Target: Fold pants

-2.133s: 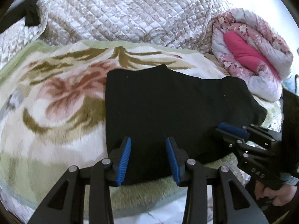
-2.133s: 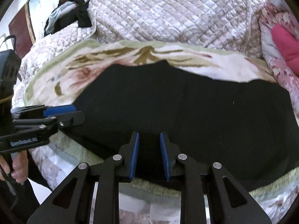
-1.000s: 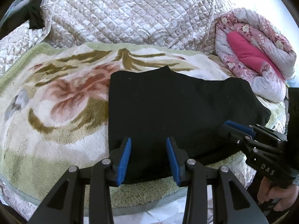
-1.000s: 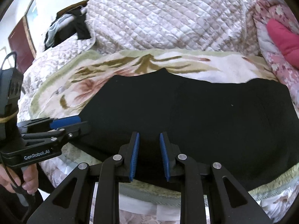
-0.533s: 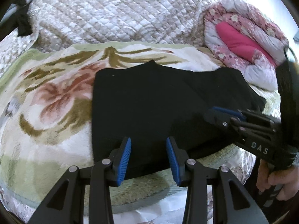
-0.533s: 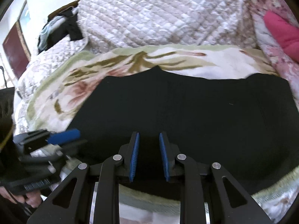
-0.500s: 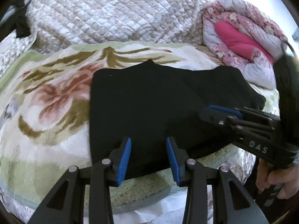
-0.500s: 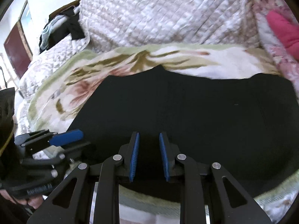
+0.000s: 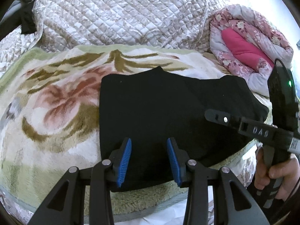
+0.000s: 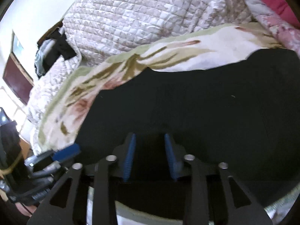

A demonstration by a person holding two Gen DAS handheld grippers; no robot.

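Quilted bedspread (image 9: pixel 120 13) behind, floral blanket (image 9: pixel 46 97) on the bed, black pants (image 9: pixel 168 108) folded flat on it. Left tongs (image 9: pixel 149 159) spread over the pants' near edge, holding nothing; right tongs (image 10: pixel 149 157) opening above the cloth, empty.

"DAS" in raised letters on right gripper (image 9: pixel 213 115) body, left wrist view. Label on left gripper (image 10: pixel 65 154) body in right wrist view blurred, unreadable.

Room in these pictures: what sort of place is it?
Most likely a bedroom. The pants lie on a floral blanket spread over what looks like a bed, with a quilt heaped behind and a rolled pink comforter beside it.
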